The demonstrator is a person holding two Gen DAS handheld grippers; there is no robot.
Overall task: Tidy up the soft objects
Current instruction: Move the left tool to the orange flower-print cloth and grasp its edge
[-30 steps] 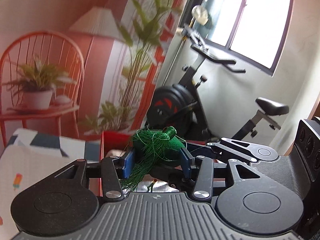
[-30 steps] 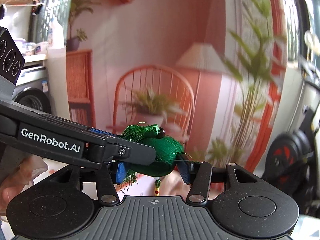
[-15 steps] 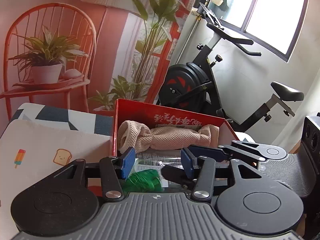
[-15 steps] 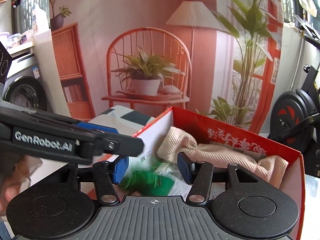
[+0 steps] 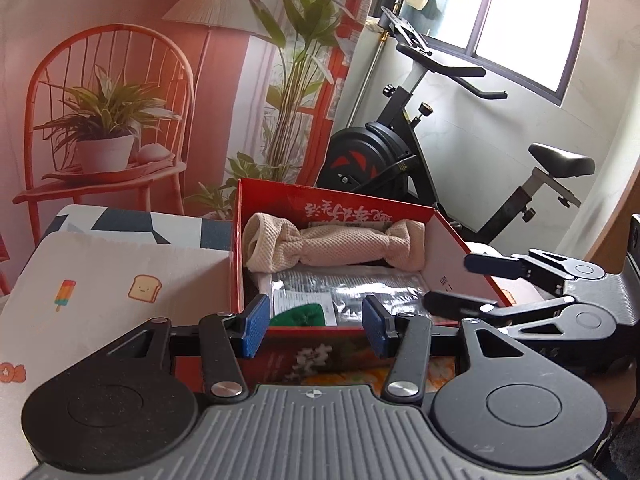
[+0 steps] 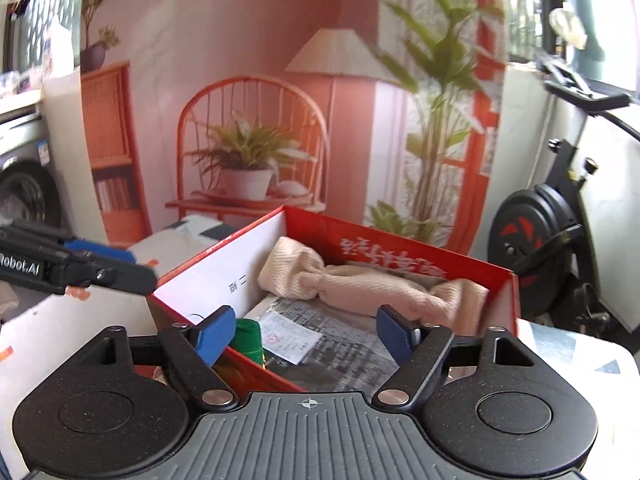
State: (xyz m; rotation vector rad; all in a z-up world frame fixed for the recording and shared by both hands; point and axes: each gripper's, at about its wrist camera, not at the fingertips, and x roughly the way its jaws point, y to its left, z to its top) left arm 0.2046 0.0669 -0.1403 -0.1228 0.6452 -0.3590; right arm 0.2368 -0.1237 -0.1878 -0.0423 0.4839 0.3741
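Both tools, left (image 5: 314, 330) and right (image 6: 308, 332), gape empty (right just widening) before a red cardboard box (image 5: 460, 248); silky green pouch (image 5: 298, 315) lies inside, waffle-knit beige towel (image 5: 332, 250) beyond.

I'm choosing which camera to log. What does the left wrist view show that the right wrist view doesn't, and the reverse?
Only the left wrist view shows the exercise bike's saddle and the mat's toast print. Only the right wrist view shows the washing machine. Both show the red box, beige towel and green pouch, with left gripper and right gripper open.
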